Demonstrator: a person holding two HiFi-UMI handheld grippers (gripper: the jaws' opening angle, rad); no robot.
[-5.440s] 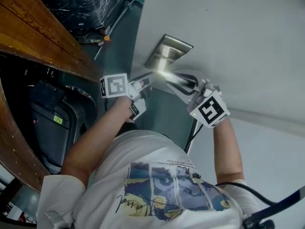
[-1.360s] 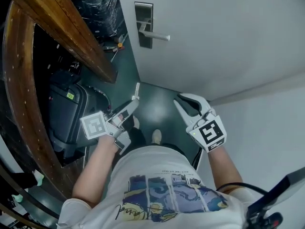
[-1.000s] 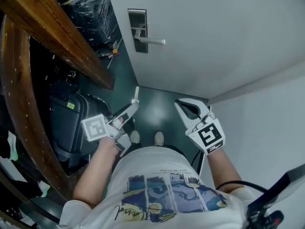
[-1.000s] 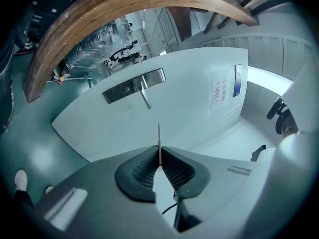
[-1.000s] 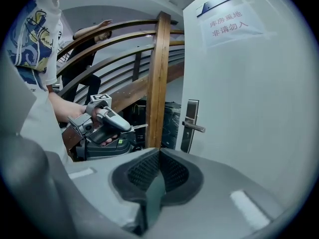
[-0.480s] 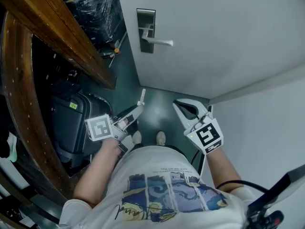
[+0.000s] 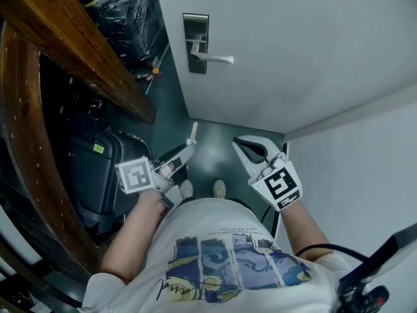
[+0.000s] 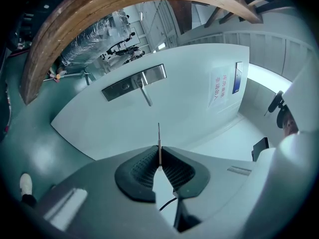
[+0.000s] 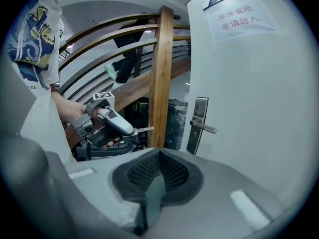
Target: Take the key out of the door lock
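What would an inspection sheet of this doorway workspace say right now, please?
Surface: green floor, the person's shoes on it.
Job's things: key out of the lock plate, well away from the door.
Clutter: black suitcase; wrapped goods beside the door.
Grippers: left gripper shut on the key; right gripper shut, empty.
Cables: black cable by the right arm.
Surroundings: wooden stair rail; paper notice on the door.
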